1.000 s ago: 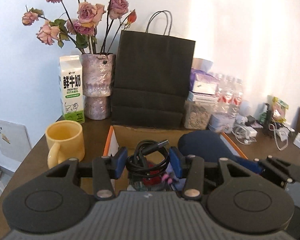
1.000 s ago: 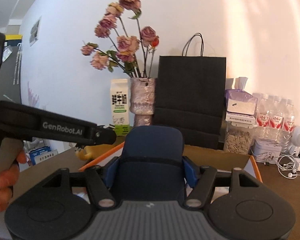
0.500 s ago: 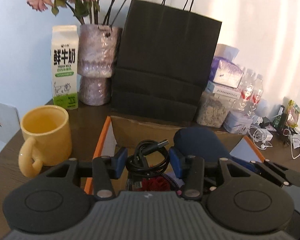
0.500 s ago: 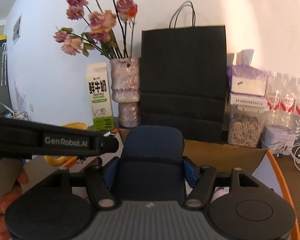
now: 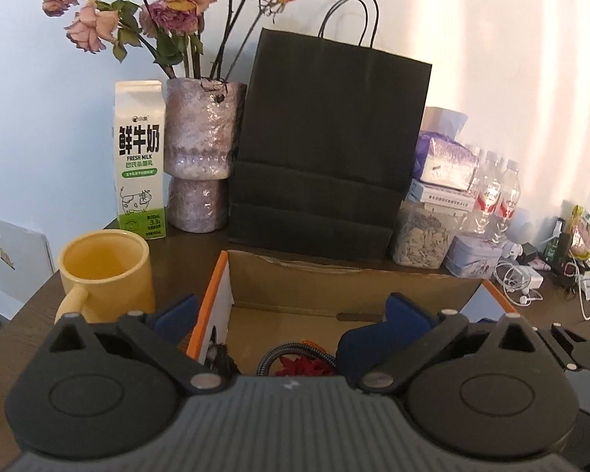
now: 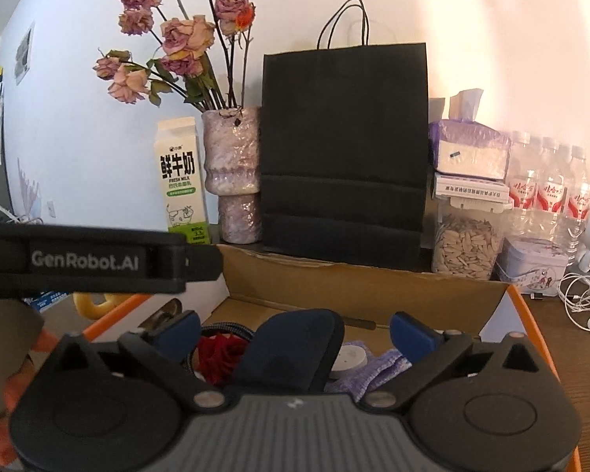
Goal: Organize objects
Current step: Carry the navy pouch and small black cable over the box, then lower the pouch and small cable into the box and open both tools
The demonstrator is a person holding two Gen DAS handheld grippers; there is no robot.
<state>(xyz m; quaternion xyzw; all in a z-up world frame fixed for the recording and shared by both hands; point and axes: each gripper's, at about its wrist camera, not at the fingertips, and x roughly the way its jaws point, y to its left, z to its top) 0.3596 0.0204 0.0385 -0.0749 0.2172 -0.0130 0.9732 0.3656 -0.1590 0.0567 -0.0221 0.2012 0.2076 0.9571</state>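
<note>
An open cardboard box (image 5: 346,287) with orange edges sits in front of me; it also shows in the right wrist view (image 6: 365,283). My left gripper (image 5: 291,310) is open and empty above the box. A coiled black cable (image 5: 291,354) lies inside beside a red item (image 5: 303,367). My right gripper (image 6: 293,328) is open above the box. A dark blue case (image 6: 291,350) rests in the box between its fingers, untouched; it also shows in the left wrist view (image 5: 365,344). A lilac cloth (image 6: 369,373) and a white disc (image 6: 348,358) lie beside it.
A yellow mug (image 5: 106,271) stands left of the box. Behind are a milk carton (image 5: 139,161), a vase of dried roses (image 5: 200,153), a black paper bag (image 5: 326,149), a seed jar (image 5: 421,236), water bottles (image 6: 546,192) and white cables (image 5: 519,279).
Both grippers opened. The left let go of the coiled cable and the right let go of the blue case; both things now lie in the box.
</note>
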